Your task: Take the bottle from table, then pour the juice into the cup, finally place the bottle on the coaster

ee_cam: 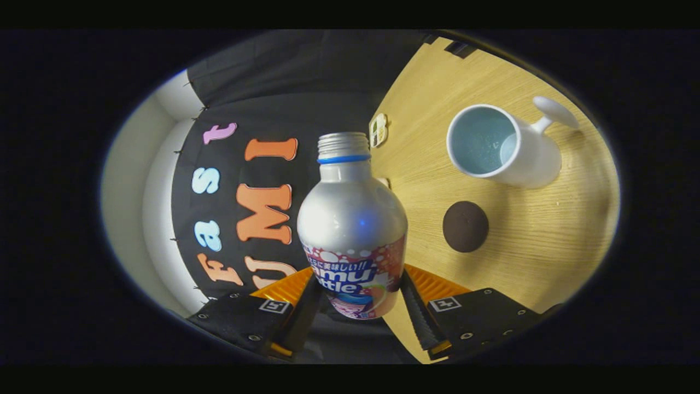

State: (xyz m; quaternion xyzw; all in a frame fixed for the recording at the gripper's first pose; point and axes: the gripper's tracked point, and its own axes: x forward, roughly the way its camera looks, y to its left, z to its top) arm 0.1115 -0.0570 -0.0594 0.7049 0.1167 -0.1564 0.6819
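A silver metal bottle point(351, 219) with a blue neck ring, an uncapped threaded mouth and a colourful label sits between my fingers; my gripper point(358, 298) is shut on its lower body. The whole view is rolled, so the wooden table point(547, 246) stands off to the bottle's right side. On it a white cup point(500, 145) with a pale blue inside and a handle lies beyond and to the right of the bottle's shoulder. A round dark brown coaster point(465, 226) rests on the table between the cup and my right finger point(418, 312).
The booth's black cloth wall point(257, 104) hangs behind the bottle, with a pale wall strip point(136, 208) beside it. A small pale tag point(378, 129) is fixed near the table's edge by the bottle's neck.
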